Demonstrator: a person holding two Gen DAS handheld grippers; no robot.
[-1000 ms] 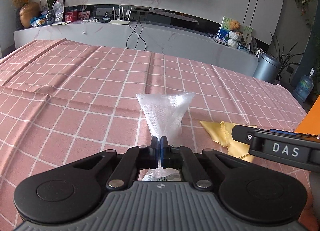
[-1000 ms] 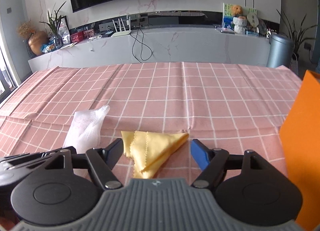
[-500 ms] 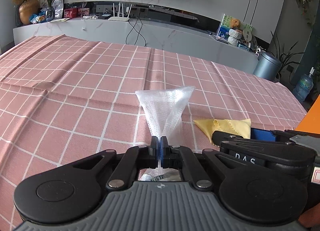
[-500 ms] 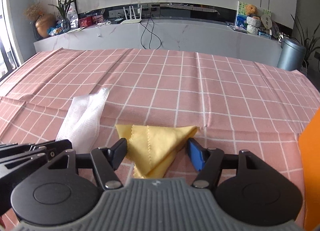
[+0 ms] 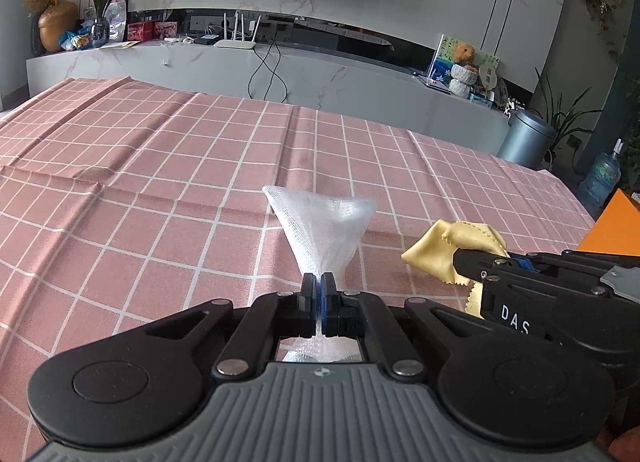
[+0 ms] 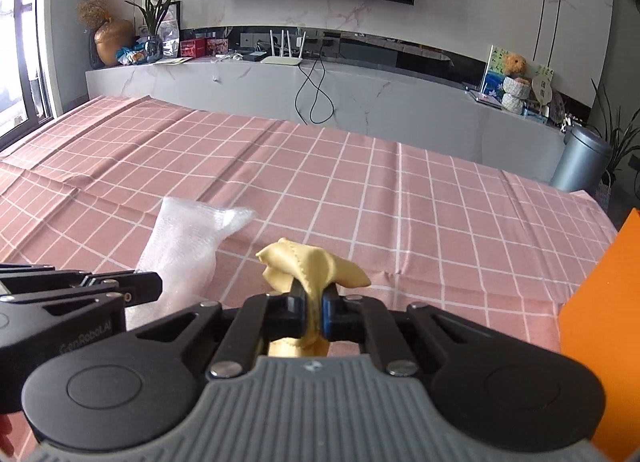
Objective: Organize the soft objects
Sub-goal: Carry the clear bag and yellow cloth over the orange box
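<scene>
My left gripper [image 5: 319, 282] is shut on a white mesh foam sleeve [image 5: 324, 230], which fans out ahead of the fingers above the pink checked tablecloth [image 5: 160, 182]. The sleeve also shows in the right wrist view [image 6: 184, 250]. My right gripper [image 6: 314, 298] is shut on a yellow cloth [image 6: 308, 266], bunched up between its fingers and raised off the table. In the left wrist view the yellow cloth [image 5: 452, 246] sits at the tip of the right gripper [image 5: 476, 262], just right of the sleeve.
An orange box [image 6: 600, 310] stands at the table's right edge, close to my right gripper; it also shows in the left wrist view [image 5: 612, 230]. Beyond the table are a grey marble counter [image 6: 360, 98], a grey bin [image 6: 580, 162] and a wall TV.
My right gripper closed on the yellow cloth and lifted it off the table, bunching it. My left gripper stayed shut on the foam sleeve.
</scene>
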